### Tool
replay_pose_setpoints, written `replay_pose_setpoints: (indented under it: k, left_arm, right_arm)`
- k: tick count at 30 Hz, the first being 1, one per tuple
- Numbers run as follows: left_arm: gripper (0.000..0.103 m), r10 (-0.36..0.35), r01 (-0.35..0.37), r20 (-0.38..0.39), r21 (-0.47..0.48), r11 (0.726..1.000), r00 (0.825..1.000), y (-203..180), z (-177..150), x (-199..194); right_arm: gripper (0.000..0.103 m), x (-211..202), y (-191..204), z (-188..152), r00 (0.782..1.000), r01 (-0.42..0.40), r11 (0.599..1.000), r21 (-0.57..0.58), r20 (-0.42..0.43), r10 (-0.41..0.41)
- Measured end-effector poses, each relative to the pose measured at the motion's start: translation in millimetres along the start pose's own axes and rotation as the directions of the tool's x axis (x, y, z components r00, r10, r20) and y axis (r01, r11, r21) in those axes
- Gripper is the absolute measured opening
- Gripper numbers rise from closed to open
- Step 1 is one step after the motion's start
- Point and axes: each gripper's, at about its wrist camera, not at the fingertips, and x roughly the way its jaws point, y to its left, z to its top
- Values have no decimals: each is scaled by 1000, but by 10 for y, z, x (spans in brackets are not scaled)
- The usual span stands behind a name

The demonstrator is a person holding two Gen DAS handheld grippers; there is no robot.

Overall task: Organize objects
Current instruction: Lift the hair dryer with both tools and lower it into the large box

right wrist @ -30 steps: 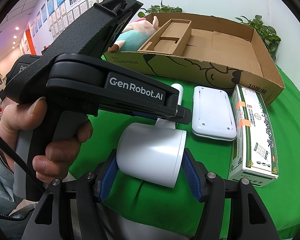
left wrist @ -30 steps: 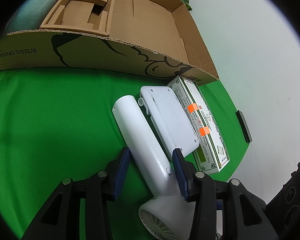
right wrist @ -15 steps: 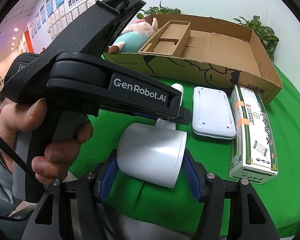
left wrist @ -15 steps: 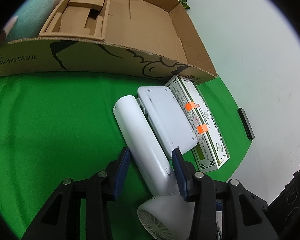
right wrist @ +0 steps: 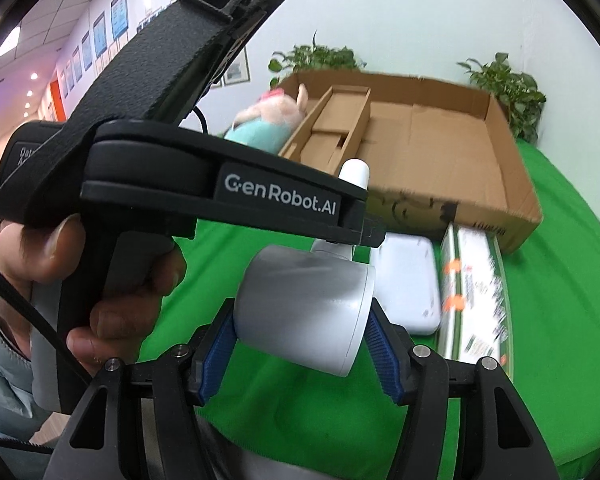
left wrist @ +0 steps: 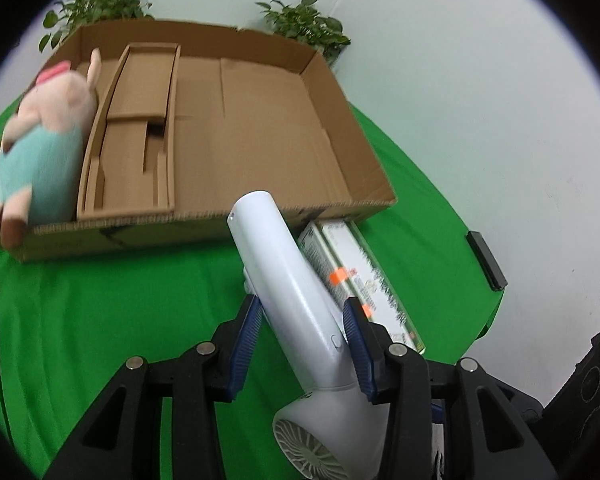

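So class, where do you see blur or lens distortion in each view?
Left wrist: the plush pig and carton are motion-smeared, the hair dryer sharper. Right wrist: the cardboard box edges bow and blur; a black fisheye border frames both.

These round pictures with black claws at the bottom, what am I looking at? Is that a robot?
No robot: a person holds two handheld grippers, each with a fisheye camera looking along its fingers. One picture comes from the left gripper, the other from the right gripper. Together they grip a white hair dryer, left on its handle, right on its barrel. On the green cloth sit a cardboard box holding a plush pig, a white flat device and a green-and-white carton.
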Motion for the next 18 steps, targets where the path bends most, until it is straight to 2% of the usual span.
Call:
replay_pose_setpoints:
  k: [9, 18]
  left_arm:
    - [41, -8, 5, 54, 51, 999, 999, -127, 584, -101]
    - [41, -7, 0, 87, 81, 997, 996, 9, 1157, -33]
  right_arm:
    - [59, -94, -175, 558, 996, 36, 999, -2, 80, -36]
    - [59, -13, -327, 1147, 993, 34, 999, 13, 113, -36]
